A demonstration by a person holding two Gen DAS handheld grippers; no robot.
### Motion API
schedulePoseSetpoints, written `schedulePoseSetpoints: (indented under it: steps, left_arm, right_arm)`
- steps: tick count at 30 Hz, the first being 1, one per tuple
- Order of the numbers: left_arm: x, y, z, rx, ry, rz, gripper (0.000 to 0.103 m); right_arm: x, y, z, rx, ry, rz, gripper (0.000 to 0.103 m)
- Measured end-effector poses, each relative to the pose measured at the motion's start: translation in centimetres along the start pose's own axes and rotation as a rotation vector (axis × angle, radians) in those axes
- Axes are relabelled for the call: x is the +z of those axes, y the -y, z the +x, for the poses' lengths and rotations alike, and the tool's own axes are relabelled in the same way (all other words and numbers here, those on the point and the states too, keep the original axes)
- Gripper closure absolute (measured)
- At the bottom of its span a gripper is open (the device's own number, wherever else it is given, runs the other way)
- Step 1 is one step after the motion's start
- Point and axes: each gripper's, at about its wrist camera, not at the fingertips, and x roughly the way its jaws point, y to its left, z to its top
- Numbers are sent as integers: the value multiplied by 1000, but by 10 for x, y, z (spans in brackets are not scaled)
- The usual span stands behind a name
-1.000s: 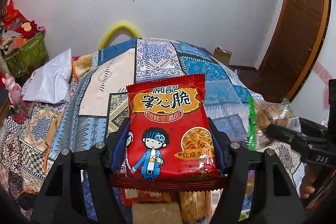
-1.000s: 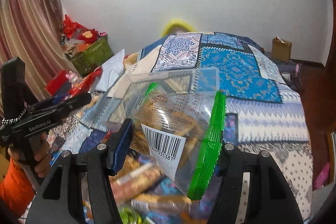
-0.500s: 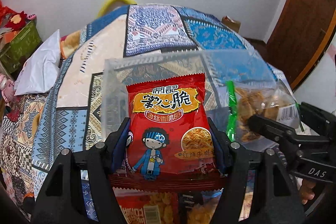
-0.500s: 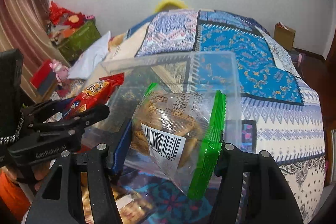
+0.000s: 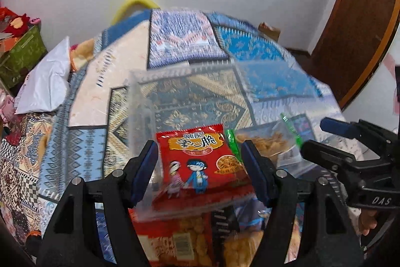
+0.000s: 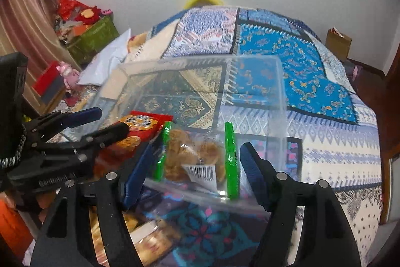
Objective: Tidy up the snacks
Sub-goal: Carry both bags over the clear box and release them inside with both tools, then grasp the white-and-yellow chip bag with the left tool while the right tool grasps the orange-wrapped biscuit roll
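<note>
A clear plastic box [image 5: 185,69] stands on the patchwork bedspread in front of both grippers. The jaws of my left gripper [image 5: 198,150] are opening. The red noodle snack packet [image 5: 200,162] lies tilted between them inside the box, with a gap to each pad. My right gripper [image 6: 197,149] is opening its jaws too. The clear biscuit bag with green edges [image 6: 197,159] rests loose between them in the box [image 6: 200,59], beside the red packet [image 6: 140,126]. Each view shows the other gripper at its side: the right one [image 5: 350,142] and the left one [image 6: 75,126].
More snack packs [image 5: 180,237] lie on the bed below the box's near wall. A white bag [image 5: 47,81] and a green crate [image 5: 20,54] sit at the left. At the right are a small cardboard box [image 6: 338,41] and a wooden door [image 5: 355,16].
Both grippers have come down to the clear box. Their jaws have spread, and the red packet and the biscuit bag have slipped from the pads into the box.
</note>
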Motion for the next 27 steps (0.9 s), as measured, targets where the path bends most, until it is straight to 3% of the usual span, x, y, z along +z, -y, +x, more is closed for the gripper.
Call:
schedulePoseSetpoints:
  steps: [4,11,20,27]
  left_arm:
    - [-5,-7,-44,9,61,-13,34]
    - [-38,-14,-95,51,91,7,30]
    - [-101,-23,-108,59,0,-7,29]
    - [-157,-25,-101,71,-85,0,29]
  right_arm:
    - [-11,-2,-37,-17,46,-13,32]
    - [-43,-3,-86,-53,88,-16,27]
    - [-96,-1,-111,-75,63,26,27]
    - [-148,9,-102,-128,19,91,27]
